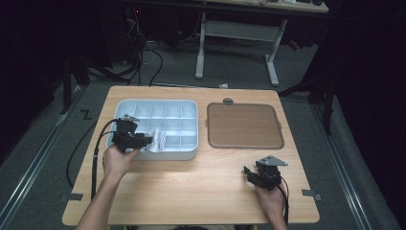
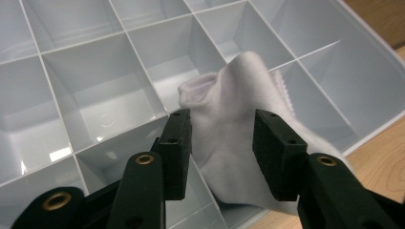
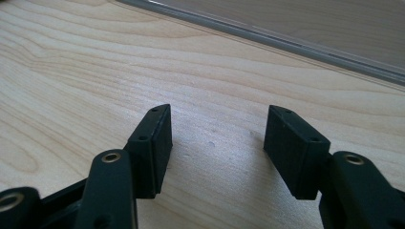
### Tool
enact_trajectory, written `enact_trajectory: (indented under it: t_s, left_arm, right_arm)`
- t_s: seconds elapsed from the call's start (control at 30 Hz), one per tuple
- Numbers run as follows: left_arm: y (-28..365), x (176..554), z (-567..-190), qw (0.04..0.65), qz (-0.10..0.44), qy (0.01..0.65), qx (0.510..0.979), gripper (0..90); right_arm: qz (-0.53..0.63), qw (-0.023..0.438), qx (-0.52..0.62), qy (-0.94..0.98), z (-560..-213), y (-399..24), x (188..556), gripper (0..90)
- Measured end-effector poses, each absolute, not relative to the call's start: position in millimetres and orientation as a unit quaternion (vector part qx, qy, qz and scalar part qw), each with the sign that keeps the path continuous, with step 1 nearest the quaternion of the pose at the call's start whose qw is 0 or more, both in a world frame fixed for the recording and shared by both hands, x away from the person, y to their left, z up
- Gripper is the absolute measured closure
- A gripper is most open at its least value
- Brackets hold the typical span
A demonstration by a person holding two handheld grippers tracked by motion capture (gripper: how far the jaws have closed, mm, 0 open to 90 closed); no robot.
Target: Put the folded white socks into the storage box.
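Observation:
A white sock [image 1: 156,140] [image 2: 229,119] lies crumpled over the dividers in the near cells of a light grey compartment tray [image 1: 158,106] [image 2: 95,52]. My left gripper [image 1: 146,140] [image 2: 222,124] hangs over the tray's near edge with its jaws apart. The sock sits between them and the pads are not pressing on it. Near the table's front right my right gripper [image 1: 248,172] [image 3: 217,119] is open just above the bare wood, with nothing between its jaws.
A flat brown tray [image 1: 244,125] [image 3: 286,43] with a grey rim lies right of the compartment tray. The other cells of the grey tray look empty. The light wood table [image 1: 201,187] ends close behind both hands. Cables trail from each gripper.

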State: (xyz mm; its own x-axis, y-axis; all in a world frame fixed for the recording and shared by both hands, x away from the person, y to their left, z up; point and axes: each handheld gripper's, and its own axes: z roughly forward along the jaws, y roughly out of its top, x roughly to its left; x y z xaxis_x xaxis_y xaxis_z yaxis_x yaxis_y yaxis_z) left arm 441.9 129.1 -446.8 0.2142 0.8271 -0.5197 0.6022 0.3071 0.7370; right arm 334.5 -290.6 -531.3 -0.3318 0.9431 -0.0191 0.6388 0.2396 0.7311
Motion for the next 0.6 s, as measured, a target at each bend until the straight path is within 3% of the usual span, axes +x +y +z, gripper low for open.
enact_trajectory:
  t_s: [0.27, 0.6]
  left_arm:
    - [122.4, 433.7, -434.6, 0.548, 0.093, 0.604, 0.571, 56.2]
    - [100.3, 437.8, -442.7, 0.531, 0.096, 0.597, 0.594, 53.2]
  right_arm:
    - [0.320, 0.237, 0.527, 0.751, -531.3, -290.6, 334.5, 43.3]
    - [0.320, 0.237, 0.527, 0.751, -531.2, -290.7, 334.4, 43.3]
